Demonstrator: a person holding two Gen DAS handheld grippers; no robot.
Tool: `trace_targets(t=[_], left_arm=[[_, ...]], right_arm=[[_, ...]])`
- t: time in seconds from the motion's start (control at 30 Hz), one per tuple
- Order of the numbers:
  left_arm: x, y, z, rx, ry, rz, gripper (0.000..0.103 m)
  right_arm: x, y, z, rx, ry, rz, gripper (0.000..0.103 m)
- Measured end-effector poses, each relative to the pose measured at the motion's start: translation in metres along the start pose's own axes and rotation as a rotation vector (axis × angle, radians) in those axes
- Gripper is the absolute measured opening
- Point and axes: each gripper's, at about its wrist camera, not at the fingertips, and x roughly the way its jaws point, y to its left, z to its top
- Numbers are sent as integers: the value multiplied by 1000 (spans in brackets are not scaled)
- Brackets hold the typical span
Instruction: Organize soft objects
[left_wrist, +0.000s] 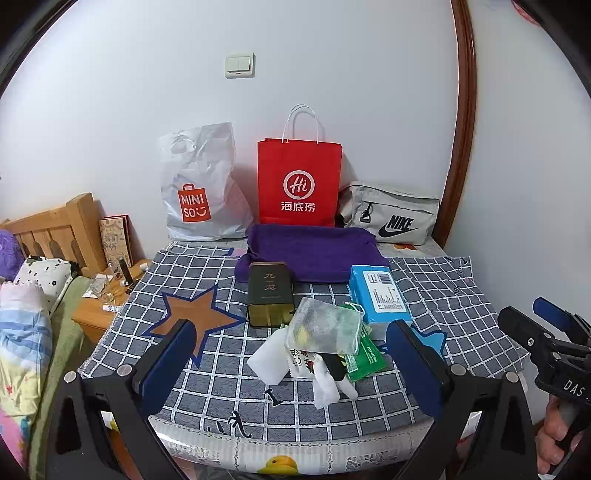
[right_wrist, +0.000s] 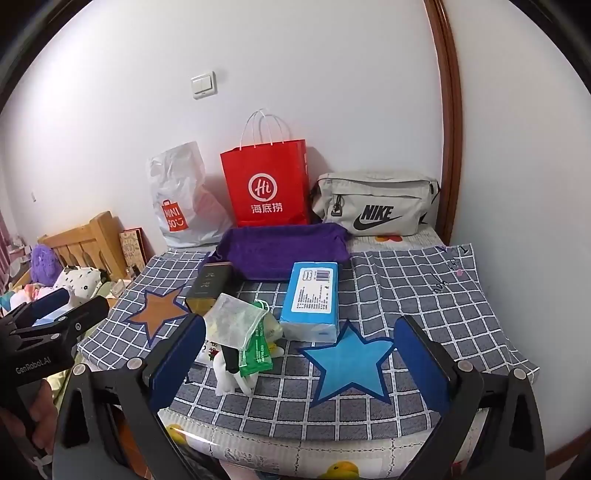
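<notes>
Left claw (left_wrist: 291, 365) released, empty | right claw (right_wrist: 301, 363) released, empty | mesh pouch (left_wrist: 325, 325) atop small clutter

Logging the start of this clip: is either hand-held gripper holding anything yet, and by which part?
Nothing is held. The left hand-held gripper and the right hand-held gripper both stand open above the checked cloth, short of the items.

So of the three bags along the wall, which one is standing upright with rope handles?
The red paper bag in the middle. The white plastic bag on its left is crumpled, and the grey Nike bag on its right lies low.
</notes>
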Motion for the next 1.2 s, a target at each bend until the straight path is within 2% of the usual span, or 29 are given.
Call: trace_targets(t=[1.2], left_arm=[[-4, 2, 2, 5, -14, 6, 103]], right_arm=[[-8, 6, 1, -24, -29, 4, 101]])
